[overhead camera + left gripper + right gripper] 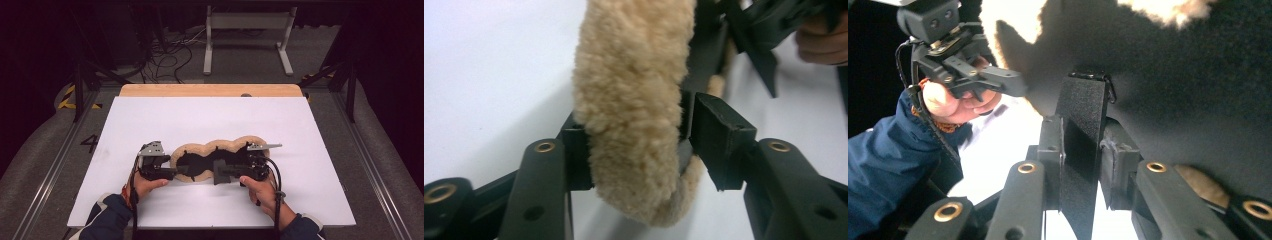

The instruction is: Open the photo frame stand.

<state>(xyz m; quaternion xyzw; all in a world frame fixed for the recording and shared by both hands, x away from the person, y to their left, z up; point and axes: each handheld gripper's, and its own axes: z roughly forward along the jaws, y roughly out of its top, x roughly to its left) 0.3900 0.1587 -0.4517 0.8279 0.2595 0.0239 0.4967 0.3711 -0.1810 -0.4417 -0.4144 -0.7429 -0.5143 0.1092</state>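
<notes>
While lying flat on the white tabletop (210, 120), near the person's edge, tan fleecy lobed cover w/ black inner lining (218, 148) sits right btwn both hands. Stretches sideways, roughly centred left-to-right.

Left gripper (181, 171) coming in from the left end, jaws narrowed about halfway and pinching the fuzzy tan rim. From the left gripper view, same fleece edge (634, 110) squeezed btwn the two black pads, one pad (719, 135) pressed on the dark lining side, the other on the fleece side. Looks like a solid hold.

Right gripper (225, 173) at the near edge toward the right end, jaws fairly narrow, clamped on a flat black strap tab (1079, 150) that hangs off the lining. Tab upright btwn the pads in the right gripper view, touching both.

Left hand (145, 185) and right hand (260, 189) wrapped around the handles, navy sleeves (107, 220) at the bottom. Light wood strip (210, 90) along the far edge of the top.
</notes>
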